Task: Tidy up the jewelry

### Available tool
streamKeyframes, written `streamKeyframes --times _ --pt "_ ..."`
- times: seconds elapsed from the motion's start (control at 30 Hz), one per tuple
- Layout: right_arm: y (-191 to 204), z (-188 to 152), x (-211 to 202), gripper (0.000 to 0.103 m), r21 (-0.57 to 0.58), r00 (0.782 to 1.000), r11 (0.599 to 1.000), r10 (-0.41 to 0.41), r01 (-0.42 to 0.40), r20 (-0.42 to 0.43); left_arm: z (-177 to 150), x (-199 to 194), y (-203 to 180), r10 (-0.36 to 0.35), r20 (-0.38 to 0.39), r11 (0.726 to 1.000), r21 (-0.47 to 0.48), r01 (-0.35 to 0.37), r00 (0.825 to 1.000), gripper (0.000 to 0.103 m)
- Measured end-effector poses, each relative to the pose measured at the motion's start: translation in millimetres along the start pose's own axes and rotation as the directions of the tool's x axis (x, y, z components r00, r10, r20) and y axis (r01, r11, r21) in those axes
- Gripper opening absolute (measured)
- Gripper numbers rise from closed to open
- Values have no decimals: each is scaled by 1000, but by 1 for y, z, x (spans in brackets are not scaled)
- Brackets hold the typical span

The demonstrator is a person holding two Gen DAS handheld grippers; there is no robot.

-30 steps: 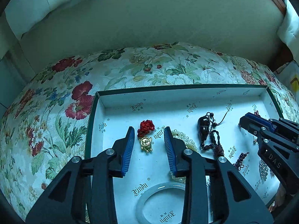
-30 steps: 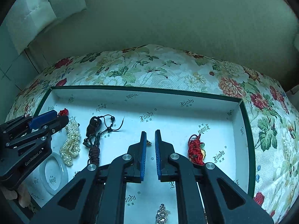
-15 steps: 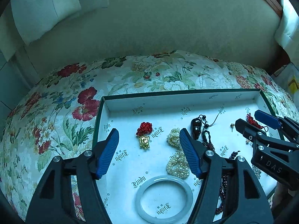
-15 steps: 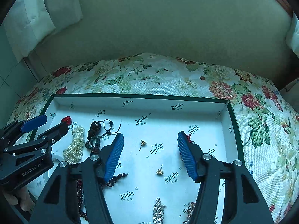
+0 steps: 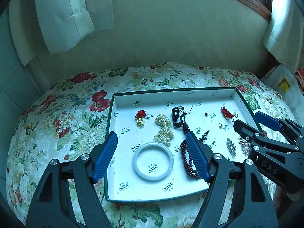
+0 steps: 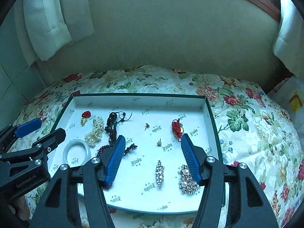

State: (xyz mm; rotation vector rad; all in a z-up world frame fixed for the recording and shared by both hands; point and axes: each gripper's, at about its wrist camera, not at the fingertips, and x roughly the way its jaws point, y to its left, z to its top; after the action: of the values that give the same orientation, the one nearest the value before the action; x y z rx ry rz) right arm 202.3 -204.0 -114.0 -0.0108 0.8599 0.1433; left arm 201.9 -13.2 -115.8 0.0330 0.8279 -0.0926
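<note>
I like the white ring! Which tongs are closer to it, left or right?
Left. The left tongs hang open right over the white bangle in the tray. The right tongs, also open, hover farther along, above the small gold earring.

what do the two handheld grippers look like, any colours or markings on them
Both are matte black, skeletal frames with triangular cut-outs and round silver screw heads. Each finger ends in a blue ribbed pad. The left gripper carries white "GenRobot.AI" lettering on its side, seen from the right wrist view. The right gripper shows "DAS" in pale letters on its body in the left wrist view. No cables or sleeves show.
</note>
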Motion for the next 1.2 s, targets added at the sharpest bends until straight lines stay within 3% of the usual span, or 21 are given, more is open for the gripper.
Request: streamKeyframes --times 0.4,0.47,0.63,1.2 --pt "11 -23 -101 63 -26 994 1000 4 -1 113 -24 -100 -15 0 97 1000 4 0 995 75" --pt "12 -28 -118 66 -30 991 1000 1 3 136 -28 -117 -18 2 113 1000 4 -2 994 80" --pt "13 -39 -154 67 -40 983 999 4 4 184 -40 -153 -23 -5 152 1000 -6 6 988 81" --pt "25 -66 -215 67 -49 963 999 9 4 270 -66 -215 -25 -3 213 999 -32 10 977 81"
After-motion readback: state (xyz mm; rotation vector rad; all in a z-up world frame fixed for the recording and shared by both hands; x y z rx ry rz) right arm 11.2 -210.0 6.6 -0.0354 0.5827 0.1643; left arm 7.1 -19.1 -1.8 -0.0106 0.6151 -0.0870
